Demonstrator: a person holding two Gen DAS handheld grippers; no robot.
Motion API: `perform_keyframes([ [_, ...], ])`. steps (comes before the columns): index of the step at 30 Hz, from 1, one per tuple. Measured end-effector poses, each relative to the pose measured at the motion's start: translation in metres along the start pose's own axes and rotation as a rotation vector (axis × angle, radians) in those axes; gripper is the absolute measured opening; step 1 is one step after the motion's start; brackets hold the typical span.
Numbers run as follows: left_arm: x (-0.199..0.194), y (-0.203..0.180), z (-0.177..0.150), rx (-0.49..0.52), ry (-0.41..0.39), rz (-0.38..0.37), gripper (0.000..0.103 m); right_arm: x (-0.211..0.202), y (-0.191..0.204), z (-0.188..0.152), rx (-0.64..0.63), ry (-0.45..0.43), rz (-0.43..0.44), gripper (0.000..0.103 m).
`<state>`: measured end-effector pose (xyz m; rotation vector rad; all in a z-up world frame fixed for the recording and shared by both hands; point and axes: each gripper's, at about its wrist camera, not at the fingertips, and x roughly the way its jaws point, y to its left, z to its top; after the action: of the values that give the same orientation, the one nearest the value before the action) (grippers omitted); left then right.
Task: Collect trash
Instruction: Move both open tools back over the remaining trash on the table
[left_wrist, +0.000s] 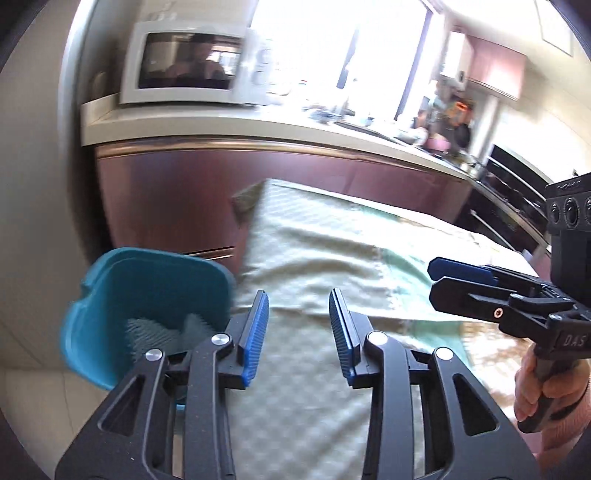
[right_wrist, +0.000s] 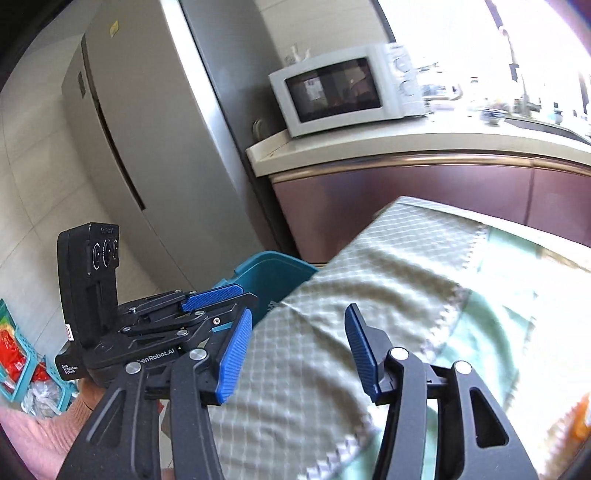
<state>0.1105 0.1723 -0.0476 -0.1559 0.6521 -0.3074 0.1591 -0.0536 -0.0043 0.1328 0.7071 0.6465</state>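
The teal trash bin (left_wrist: 147, 314) stands on the floor just beyond the table's corner, low and to the left of the left gripper (left_wrist: 299, 332). Its rim sits partly behind that gripper's left blue pad. From the right wrist view the bin (right_wrist: 273, 277) lies ahead and left of the right gripper (right_wrist: 295, 350), with the left gripper (right_wrist: 218, 299) partly covering its near side. Inside the bin only a pale, ridged patch shows at the bottom; what it is cannot be told.

Both grippers hang above the table, which is covered by a pale green checked tablecloth (left_wrist: 314, 251). The left gripper's jaws stand apart with nothing between them, only cloth seen through the gap. The right gripper's jaws stand wider apart, also empty. In the left wrist view the right gripper (left_wrist: 443, 277) enters from the right, held by a hand (left_wrist: 546, 387) on its grip.

Beyond the table runs a counter (left_wrist: 221, 125) over reddish-brown cabinets (left_wrist: 295, 177). A white microwave (right_wrist: 347, 88) stands on the counter's left end, ahead of and above both grippers. Left of the counter rises a tall grey refrigerator (right_wrist: 129, 129). Far left of the right gripper, on the floor, sit turquoise baskets (right_wrist: 18, 376) holding red packets and pale wrapped items. At the far right edge, past the right gripper's right finger, something orange (right_wrist: 581, 417) lies on the cloth, too blurred to identify.
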Motion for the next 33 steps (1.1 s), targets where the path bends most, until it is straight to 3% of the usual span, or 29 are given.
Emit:
perform_keyframes([
  [8, 0.023, -0.101, -0.007, 0.109, 0.065, -0.195, 0.035, -0.086, -0.052, -0.042, 0.115, -0.092, -0.17, 0.051],
  [16, 0.046, -0.206, -0.036, 0.22, 0.156, -0.374, 0.037, -0.167, -0.124, -0.086, 0.272, -0.181, -0.386, 0.056],
  [23, 0.073, -0.266, -0.055, 0.281, 0.249, -0.496, 0.038, -0.235, -0.175, -0.121, 0.405, -0.269, -0.551, 0.056],
  [28, 0.092, -0.294, -0.067, 0.3, 0.307, -0.529, 0.038, -0.263, -0.2, -0.144, 0.489, -0.309, -0.583, 0.056],
  [33, 0.107, -0.309, -0.07, 0.294, 0.35, -0.534, 0.039, -0.27, -0.214, -0.164, 0.558, -0.313, -0.545, 0.056],
])
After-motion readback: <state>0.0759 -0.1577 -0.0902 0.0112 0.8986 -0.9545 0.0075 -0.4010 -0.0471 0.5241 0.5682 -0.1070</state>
